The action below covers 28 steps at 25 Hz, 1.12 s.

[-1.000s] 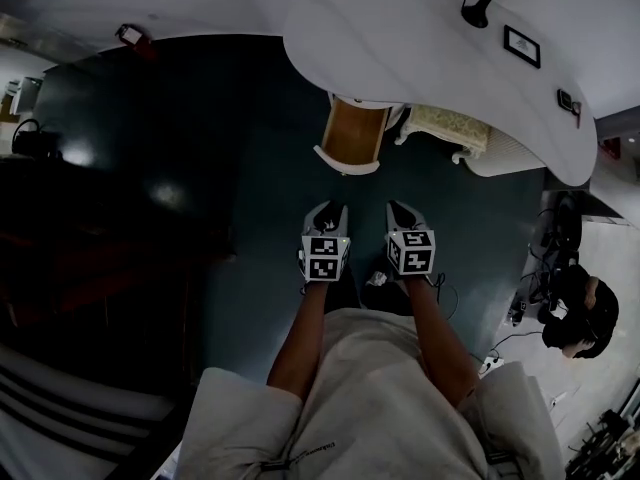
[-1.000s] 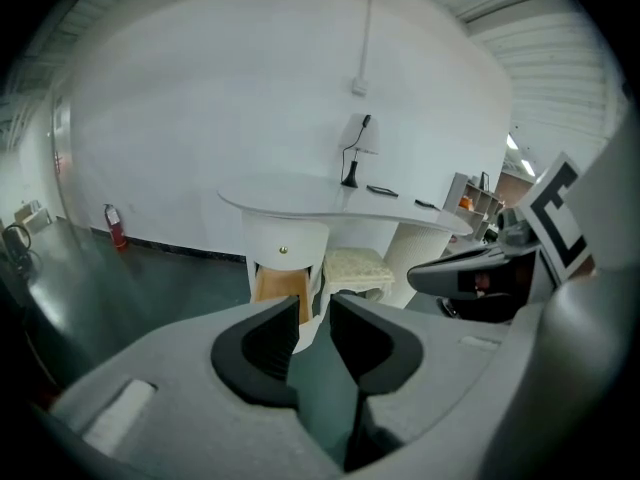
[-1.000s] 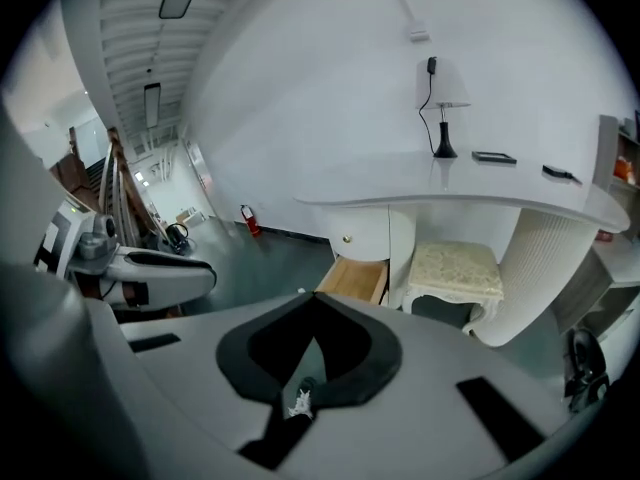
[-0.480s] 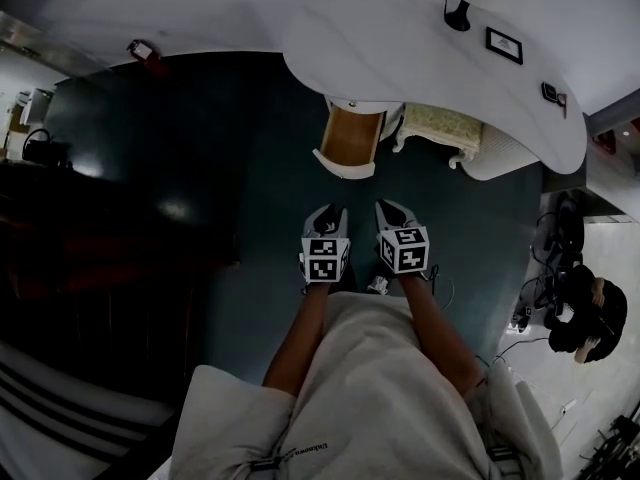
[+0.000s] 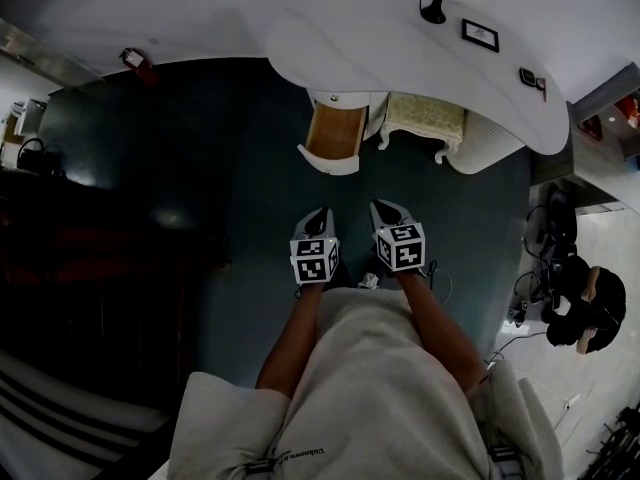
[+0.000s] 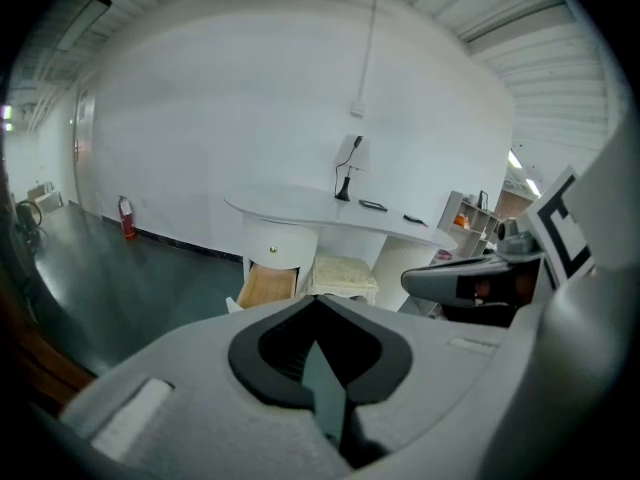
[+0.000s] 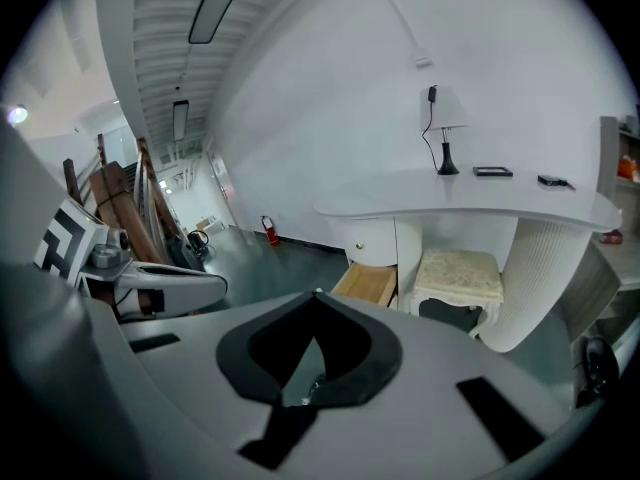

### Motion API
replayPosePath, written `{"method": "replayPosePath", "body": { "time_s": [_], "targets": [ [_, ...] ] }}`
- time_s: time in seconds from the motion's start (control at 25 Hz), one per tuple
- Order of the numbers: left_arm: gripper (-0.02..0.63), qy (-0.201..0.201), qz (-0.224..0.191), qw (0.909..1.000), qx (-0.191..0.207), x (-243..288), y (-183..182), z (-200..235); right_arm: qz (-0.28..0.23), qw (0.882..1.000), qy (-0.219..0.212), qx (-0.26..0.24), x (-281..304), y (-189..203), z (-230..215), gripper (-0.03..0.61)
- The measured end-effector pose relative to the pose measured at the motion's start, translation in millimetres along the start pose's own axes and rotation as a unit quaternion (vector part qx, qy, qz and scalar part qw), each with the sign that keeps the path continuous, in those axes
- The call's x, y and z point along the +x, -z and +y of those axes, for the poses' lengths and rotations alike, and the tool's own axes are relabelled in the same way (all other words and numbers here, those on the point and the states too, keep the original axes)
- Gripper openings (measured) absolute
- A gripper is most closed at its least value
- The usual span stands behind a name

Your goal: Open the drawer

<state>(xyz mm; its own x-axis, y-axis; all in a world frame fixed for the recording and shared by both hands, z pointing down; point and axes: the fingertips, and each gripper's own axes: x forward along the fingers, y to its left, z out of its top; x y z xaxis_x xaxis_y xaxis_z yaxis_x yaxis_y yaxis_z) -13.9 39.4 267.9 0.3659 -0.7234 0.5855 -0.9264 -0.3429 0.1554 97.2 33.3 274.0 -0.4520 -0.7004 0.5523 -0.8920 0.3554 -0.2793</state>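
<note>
Left gripper [image 6: 318, 300]: tips pressed together, jaws have just closed, nothing between them. Right gripper [image 7: 318, 294]: tips likewise meeting at a point, empty. In the head view, left gripper [image 5: 320, 214] and right gripper [image 5: 386, 208] sit side by side, near each other but apart, both aimed forward and downward over the dark green floor [image 5: 250, 168], close in front of the person's body.

Drawer [image 5: 333, 136]: stands pulled out, wooden inside showing, white front toward the grippers, well apart from both. It comes out of a rounded white cabinet [image 5: 340, 98] under the left end of a curved white desk [image 5: 400, 53]. Cushioned stool [image 5: 424, 118] just beside the drawer, under the desk. Lamp [image 5: 432, 10] on the desk top.
</note>
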Motion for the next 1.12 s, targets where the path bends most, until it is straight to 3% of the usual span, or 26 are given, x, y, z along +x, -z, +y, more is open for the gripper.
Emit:
{"method": "replayPosePath", "body": {
  "time_s": [0.16, 0.48, 1.12],
  "targets": [
    [0.011, 0.003, -0.002, 1.0000, -0.004, -11.1, 2.7, -1.1, -0.002, 1.000, -0.001, 0.024, -5.1, 6.2, 1.3, 0.015],
    [0.011, 0.002, -0.002, 1.0000, 0.009, -18.5, 9.0, 1.5, 0.004, 1.000, -0.003, 0.016, -11.6, 10.8, 7.4, 0.015],
    [0.011, 0.019, -0.032, 0.9993, 0.010, -16.5, -16.4, -3.0, -0.010, 0.999, 0.027, 0.014, -19.2, -0.6, -8.5, 0.015]
  ]
}}
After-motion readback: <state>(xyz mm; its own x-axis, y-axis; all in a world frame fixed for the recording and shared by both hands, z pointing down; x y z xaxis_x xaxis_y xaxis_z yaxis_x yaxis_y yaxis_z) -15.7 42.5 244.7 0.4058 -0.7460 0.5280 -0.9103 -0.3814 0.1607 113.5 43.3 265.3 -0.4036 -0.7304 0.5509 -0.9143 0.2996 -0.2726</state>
